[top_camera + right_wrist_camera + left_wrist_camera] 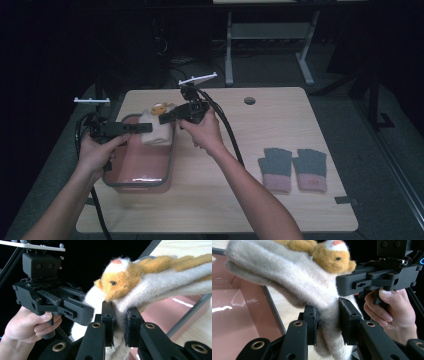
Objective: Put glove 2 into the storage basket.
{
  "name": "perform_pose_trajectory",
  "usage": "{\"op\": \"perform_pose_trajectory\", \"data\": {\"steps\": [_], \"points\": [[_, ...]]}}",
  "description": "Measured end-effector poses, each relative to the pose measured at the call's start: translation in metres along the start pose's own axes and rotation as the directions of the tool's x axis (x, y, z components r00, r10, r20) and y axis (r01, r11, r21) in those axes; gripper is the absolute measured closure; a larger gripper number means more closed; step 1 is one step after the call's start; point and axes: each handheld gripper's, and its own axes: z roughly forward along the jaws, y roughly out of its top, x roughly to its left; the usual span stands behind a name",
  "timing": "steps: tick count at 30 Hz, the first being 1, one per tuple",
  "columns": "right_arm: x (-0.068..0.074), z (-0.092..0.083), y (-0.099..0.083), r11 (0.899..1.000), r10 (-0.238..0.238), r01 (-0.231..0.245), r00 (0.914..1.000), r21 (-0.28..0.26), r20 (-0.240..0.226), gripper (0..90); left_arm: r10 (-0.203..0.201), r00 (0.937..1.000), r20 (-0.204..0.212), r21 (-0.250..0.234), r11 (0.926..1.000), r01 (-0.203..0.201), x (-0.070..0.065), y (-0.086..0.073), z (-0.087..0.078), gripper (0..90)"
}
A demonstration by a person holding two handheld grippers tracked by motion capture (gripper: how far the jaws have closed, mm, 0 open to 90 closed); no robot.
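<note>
Pink bin [145,172] with a grey rim sitting just under both jaws, nothing visible inside. Cream fuzzy glove [156,131] with a plush orange animal face pinched tight by left gripper [142,128] and right gripper [166,118], held between them. No readable labels.

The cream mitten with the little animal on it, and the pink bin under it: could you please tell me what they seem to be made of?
The cream mitten looks like soft, fuzzy knitted wool or fleece: fine fibres stand off its surface. The animal head on it looks like orange and white plush pile. The pink bin appears to be smooth, glossy plastic, judging by the light streaks on it; its grey rim could be plastic or metal.
</note>
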Motion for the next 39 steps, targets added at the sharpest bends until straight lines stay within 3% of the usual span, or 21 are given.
{"op": "perform_pose_trajectory", "data": {"steps": [19, 39], "points": [[0.003, 0.027, 0.004, 0.999, 0.005, -0.004, 0.9997, 0.032, -0.022, 80.4, -0.019, 0.9994, -0.028, -0.006, 0.9998, 0.019, 0.015, -0.005, -0.018, 69.9], [-0.005, 0.055, 0.003, 0.997, 0.026, -0.023, 0.9987, 0.070, -0.044, 80.3, -0.048, 0.9969, -0.063, 0.009, 0.9988, 0.048, 0.033, -0.012, -0.027, 69.9]]}}
